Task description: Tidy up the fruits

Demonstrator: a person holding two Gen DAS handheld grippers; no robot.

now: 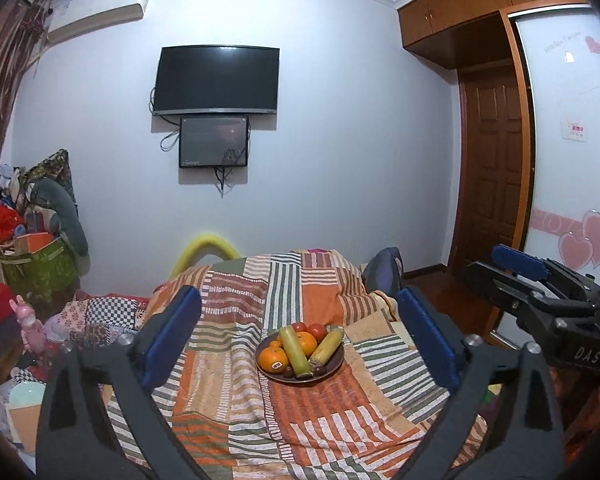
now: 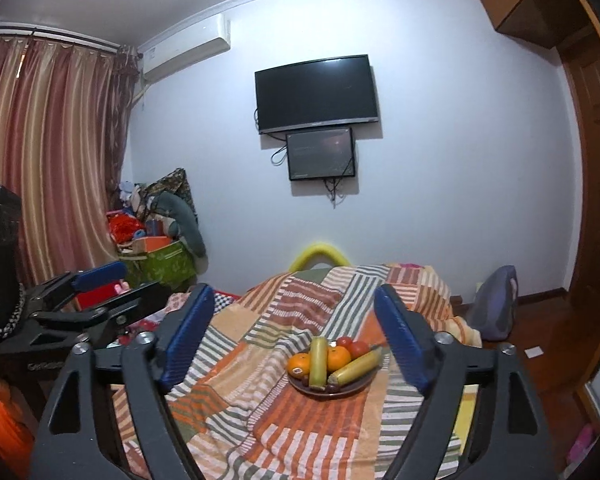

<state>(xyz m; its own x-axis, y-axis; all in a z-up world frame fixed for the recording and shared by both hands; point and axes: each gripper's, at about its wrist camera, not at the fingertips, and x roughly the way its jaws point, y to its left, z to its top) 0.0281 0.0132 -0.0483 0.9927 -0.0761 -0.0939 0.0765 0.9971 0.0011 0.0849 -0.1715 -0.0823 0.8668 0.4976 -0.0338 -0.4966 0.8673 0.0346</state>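
A dark plate (image 1: 332,370) (image 2: 356,387) sits on the striped patchwork blanket (image 1: 228,392) (image 2: 236,392) of a bed. It holds two oranges (image 1: 274,359) (image 2: 300,364), red tomatoes (image 1: 317,330) (image 2: 358,347), two long yellow-green fruits (image 1: 294,350) (image 2: 318,362) and small dark fruits at the front rim. My left gripper (image 1: 300,334) stands open well back from the plate, with nothing between its blue pads. My right gripper (image 2: 294,334) is open too, held back from the plate and empty. Each gripper also shows at the edge of the other's view.
A wall with a television (image 1: 216,80) and a smaller screen (image 1: 214,142) lies beyond the bed. Piled bags and toys (image 1: 32,240) crowd the floor at left. A wooden door (image 1: 496,168) and wardrobe (image 1: 568,120) stand at right. A grey bag (image 2: 496,304) leans by the bed.
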